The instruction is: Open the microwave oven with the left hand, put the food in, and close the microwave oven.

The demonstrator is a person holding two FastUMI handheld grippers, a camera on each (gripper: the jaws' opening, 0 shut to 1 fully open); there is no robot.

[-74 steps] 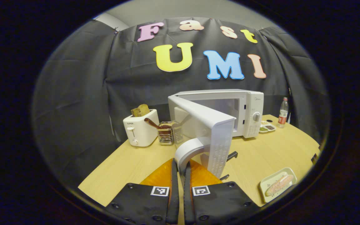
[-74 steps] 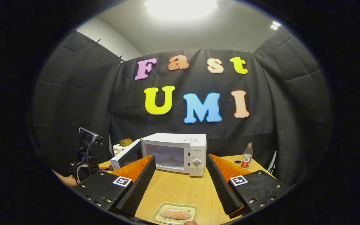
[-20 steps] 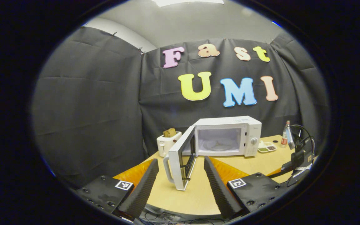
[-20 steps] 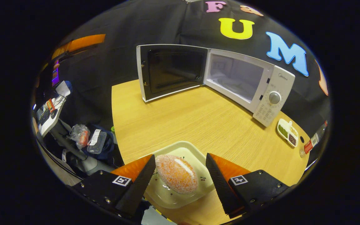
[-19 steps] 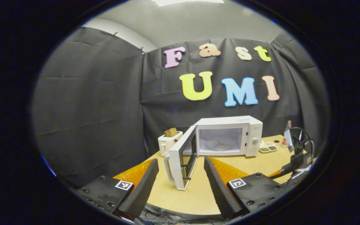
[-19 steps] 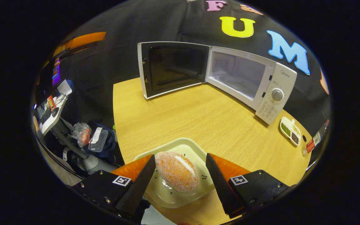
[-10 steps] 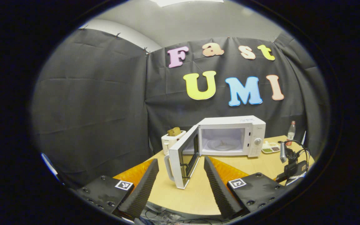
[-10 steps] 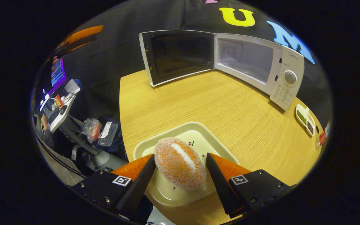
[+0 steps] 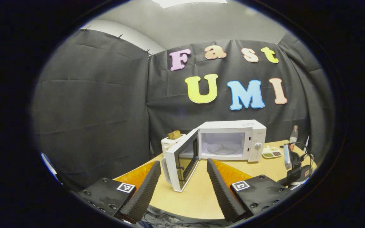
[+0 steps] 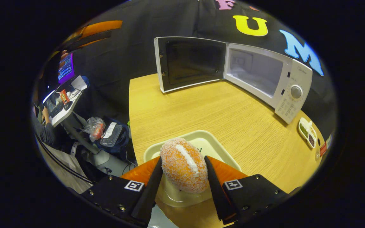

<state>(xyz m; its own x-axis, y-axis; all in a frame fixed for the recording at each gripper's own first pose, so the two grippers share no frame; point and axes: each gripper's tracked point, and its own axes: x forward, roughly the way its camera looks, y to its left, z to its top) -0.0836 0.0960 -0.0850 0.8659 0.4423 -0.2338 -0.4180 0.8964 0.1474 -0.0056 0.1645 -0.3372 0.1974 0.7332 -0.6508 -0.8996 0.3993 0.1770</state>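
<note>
With the microwave door open, the right tongs clench the food, unloaded; left tongs released.

My right gripper: fingers, wide apart half a second ago, now pressed against both sides of the sugared bun above its tray. Microwave door, at 12 o'clock, swung fully open since earlier.

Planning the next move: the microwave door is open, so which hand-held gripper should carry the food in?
The right hand-held gripper: its fingers already flank the orange sugared bun on the pale tray. The left hand-held gripper hangs open and empty, back from the white microwave.
</note>
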